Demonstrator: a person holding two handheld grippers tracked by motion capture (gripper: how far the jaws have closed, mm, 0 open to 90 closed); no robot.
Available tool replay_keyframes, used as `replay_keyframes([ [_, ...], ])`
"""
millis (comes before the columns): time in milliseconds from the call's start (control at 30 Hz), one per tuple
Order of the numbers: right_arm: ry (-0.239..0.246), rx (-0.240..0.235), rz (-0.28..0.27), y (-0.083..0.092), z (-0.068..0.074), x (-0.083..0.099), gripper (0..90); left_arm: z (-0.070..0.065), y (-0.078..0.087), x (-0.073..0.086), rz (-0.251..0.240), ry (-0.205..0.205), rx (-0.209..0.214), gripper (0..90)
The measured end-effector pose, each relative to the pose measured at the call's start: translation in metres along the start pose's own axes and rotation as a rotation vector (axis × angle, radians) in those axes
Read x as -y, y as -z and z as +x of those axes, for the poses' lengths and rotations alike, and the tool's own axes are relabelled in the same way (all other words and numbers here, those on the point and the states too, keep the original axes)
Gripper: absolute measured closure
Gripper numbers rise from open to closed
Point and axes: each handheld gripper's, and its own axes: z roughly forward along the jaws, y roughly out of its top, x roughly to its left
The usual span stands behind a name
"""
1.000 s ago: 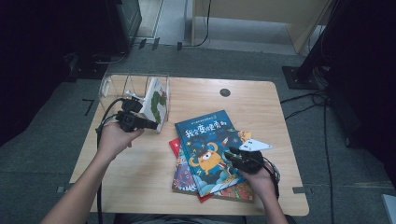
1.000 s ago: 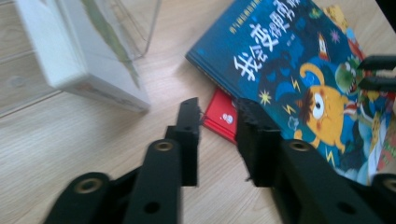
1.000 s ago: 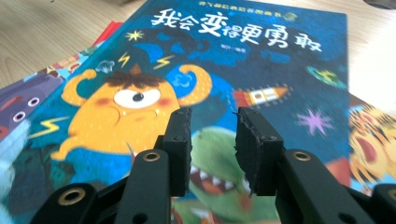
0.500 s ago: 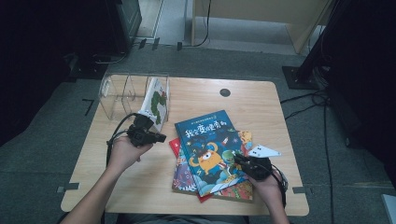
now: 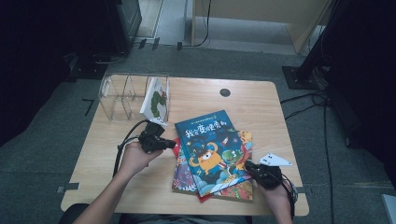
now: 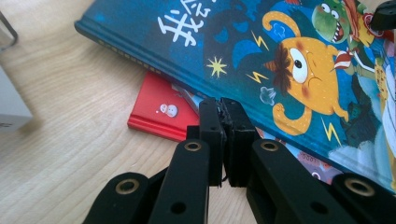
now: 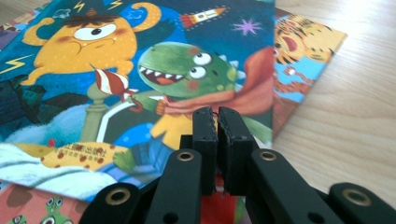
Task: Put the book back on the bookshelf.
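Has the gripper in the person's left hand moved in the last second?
Yes. The left gripper came away from the clear organiser toward the near edge, down to the blue book, its jaws closing.

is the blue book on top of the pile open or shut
Shut: the blue book lies flat on the pile with its full front cover facing up, no pages showing.

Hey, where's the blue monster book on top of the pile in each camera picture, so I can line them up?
High view: the blue book lies mid-table, on top of the pile.
Left gripper view: it runs across the upper right, above the red book.
Right gripper view: it covers the left and middle.
Shared landmark: the orange one-eyed monster on its cover.
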Motion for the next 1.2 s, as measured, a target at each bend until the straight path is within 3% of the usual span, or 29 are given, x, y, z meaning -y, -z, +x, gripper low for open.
replay_keyframes([
  [167,-0.019,0.009,0.003,0.008,-0.001,0.006,90.0,0.003,-0.01,0.002,0.025,0.007,0.016,87.0],
  [833,-0.061,0.026,0.01,0.029,0.001,0.024,90.0,0.014,-0.007,-0.002,-0.017,0.031,0.014,85.3],
  [933,-0.035,0.045,0.052,0.029,0.003,0.028,90.0,0.015,-0.005,-0.002,-0.025,0.036,0.011,85.3],
  [1200,-0.048,0.063,0.043,0.025,-0.003,0.027,90.0,0.019,-0.002,0.001,-0.042,0.059,0.003,85.2],
])
